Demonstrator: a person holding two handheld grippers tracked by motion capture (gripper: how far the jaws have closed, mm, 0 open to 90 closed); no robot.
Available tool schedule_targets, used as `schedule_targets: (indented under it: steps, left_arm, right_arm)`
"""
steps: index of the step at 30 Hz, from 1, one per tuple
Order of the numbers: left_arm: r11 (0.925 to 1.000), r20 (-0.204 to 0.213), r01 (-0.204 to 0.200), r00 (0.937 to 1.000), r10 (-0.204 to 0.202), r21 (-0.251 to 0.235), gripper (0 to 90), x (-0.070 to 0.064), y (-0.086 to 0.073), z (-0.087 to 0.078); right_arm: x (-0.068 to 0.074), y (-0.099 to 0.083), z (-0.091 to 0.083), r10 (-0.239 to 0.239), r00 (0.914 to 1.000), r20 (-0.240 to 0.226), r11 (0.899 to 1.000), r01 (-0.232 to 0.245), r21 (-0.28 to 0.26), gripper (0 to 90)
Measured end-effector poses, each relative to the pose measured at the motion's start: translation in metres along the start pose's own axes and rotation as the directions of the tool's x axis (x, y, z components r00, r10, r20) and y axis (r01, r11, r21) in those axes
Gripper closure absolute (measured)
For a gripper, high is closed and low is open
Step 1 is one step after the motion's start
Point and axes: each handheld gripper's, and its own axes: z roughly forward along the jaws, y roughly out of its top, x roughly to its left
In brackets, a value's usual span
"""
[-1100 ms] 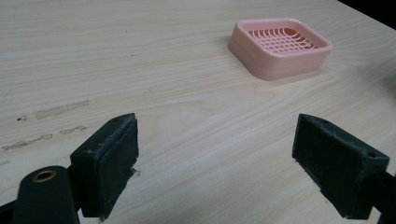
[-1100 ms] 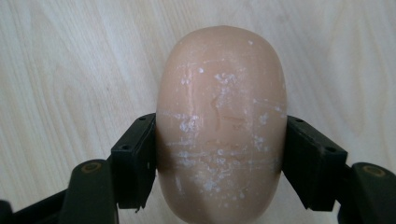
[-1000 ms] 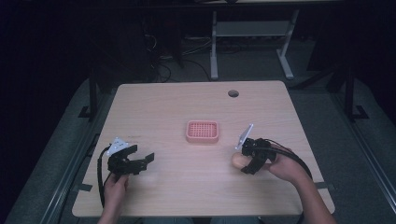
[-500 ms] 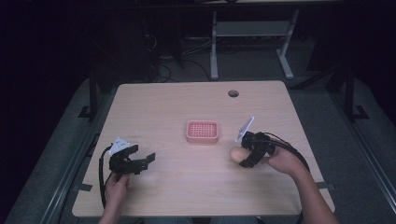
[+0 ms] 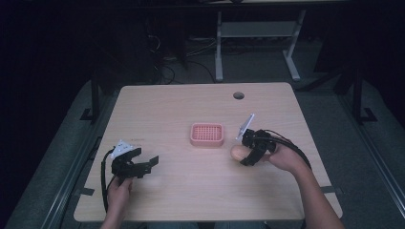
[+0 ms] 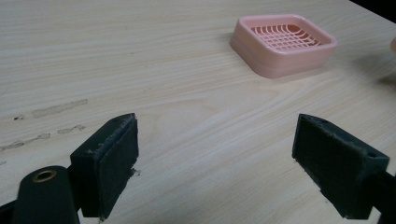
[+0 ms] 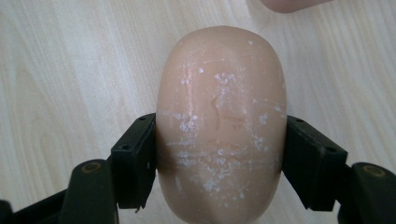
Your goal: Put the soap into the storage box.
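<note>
Right now the right gripper [image 5: 244,155] pinches a peach-coloured soap [image 7: 219,121] across its width, one black jaw pressed against each side. In the high view the soap [image 5: 237,152] shows at the gripper's tip, just right of the table's middle and near the pink dish [image 5: 207,134]. Dish and soap are apart, with a narrow strip of bare wood between them. Whether the soap touches the wood or is lifted off it cannot be told. Its surface is scuffed with pale flecks in the right gripper view, where light wood lies behind it on both sides.

The dish sits close to the centre of the table [image 5: 167,100], with bare wood on all sides. It is a low rounded rectangle with a slotted grid inside and nothing lying in it. In the left gripper view the dish [image 6: 283,43] stands ahead and to the right, well apart from the jaws.

Over on the other side, the left gripper [image 5: 149,162] is held low near the front left part of the table, its jaws spread wide with nothing between them but wood. A few faint smears mark the wood to its left in its own view. A wide stretch of open tabletop separates it from the dish and from the right gripper.

A round hole [image 5: 238,95] sits near the far edge, well clear of everything. The right side edge lies well beyond the right hand [image 5: 282,157].
</note>
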Motion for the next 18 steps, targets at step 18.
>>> schedule_targets:
  steps: [18]
  left_arm:
    - [1.0000,-0.002,0.000,1.0000,0.000,-0.004,14.3,0.001,0.000,-0.001]
  right_arm:
    - [-0.011,0.018,-0.009,-0.014,0.9999,0.002,1.000,0.014,-0.014,31.9]
